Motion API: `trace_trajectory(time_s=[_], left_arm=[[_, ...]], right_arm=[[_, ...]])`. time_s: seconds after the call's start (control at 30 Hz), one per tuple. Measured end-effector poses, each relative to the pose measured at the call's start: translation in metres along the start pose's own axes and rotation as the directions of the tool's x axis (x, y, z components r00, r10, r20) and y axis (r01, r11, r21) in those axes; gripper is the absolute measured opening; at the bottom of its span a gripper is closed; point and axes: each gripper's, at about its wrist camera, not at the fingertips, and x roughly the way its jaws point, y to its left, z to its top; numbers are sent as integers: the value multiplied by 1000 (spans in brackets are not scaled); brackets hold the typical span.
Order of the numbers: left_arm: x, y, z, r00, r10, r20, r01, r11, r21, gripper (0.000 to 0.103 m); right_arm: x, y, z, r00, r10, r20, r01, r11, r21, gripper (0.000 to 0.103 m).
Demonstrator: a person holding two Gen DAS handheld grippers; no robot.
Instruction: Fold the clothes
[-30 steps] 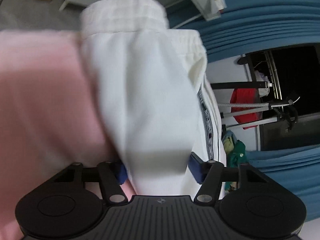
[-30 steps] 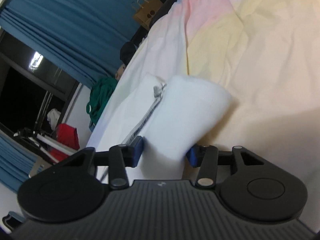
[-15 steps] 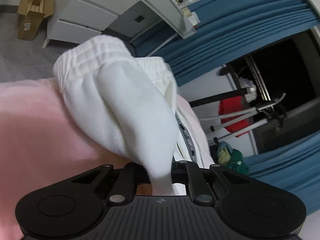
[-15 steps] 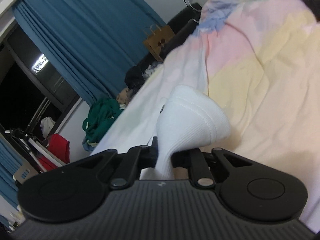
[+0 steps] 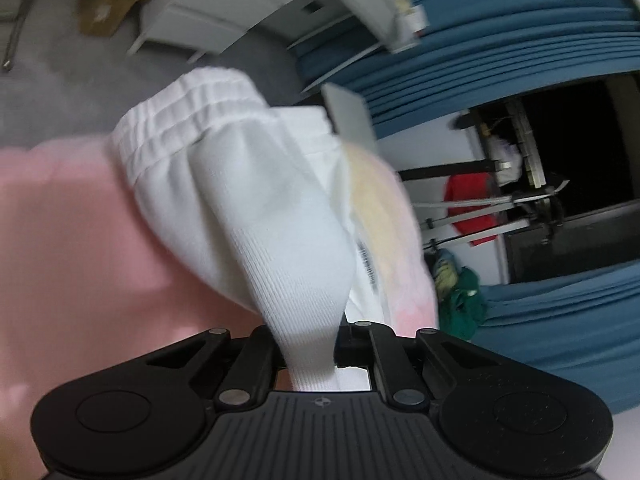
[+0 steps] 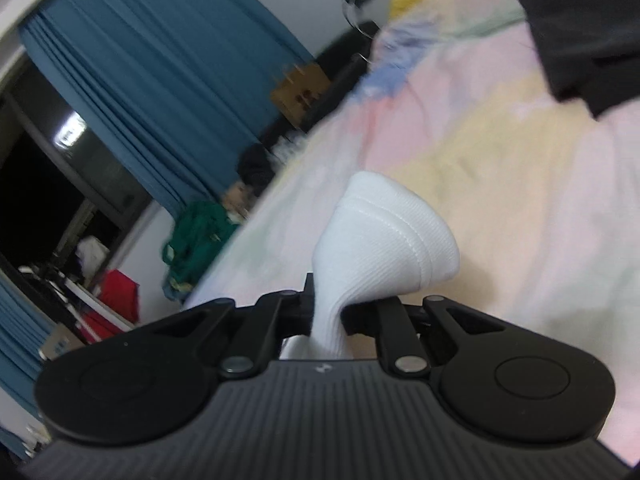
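White garment (image 5: 256, 216) pinched by both grippers above the bed.

It is clamped near its waistband by the left gripper (image 5: 312, 344) and at a hem by the right gripper (image 6: 326, 316); the pastel sheet (image 6: 500, 184) lies beyond, blue curtains (image 6: 152, 80) farther off.

The bed (image 6: 520, 184) fills the right wrist view ahead and to the right of the right gripper (image 6: 326, 316), its pastel sheet patched in pink, yellow and pale blue. A black garment (image 6: 588, 32) lies on the sheet far ahead to the right. In the left wrist view, pink sheet (image 5: 72, 240) spreads to the left of the left gripper (image 5: 310, 354).
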Motion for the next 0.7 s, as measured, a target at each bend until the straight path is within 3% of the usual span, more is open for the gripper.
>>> trace_trajectory(time_s=[0.2, 0.37, 0.47, 0.53, 0.57, 0.7], left_arm=[[15, -3, -3, 994, 111, 1, -111, 991, 71, 11], [24, 0, -4, 986, 163, -15, -162, 984, 78, 20], [29, -4, -7, 978, 207, -13, -204, 971, 122, 27], [31, -8, -9, 972, 234, -7, -230, 960, 162, 36], [33, -10, -10, 969, 247, -3, -242, 953, 182, 41], [35, -21, -16, 961, 277, 0, -267, 925, 271, 55]], right_arm=[[17, -51, -22, 988, -73, -139, 86, 992, 89, 16], [8, -43, -32, 983, -126, -132, 137, 988, 78, 26], [0, -30, -39, 976, -175, -128, 184, 981, 63, 43], [-8, -17, -47, 973, -195, -122, 201, 979, 41, 70], [-11, -11, -52, 972, -202, -123, 207, 978, 25, 76], [-15, 10, -69, 961, -240, -135, 233, 970, -66, 82]])
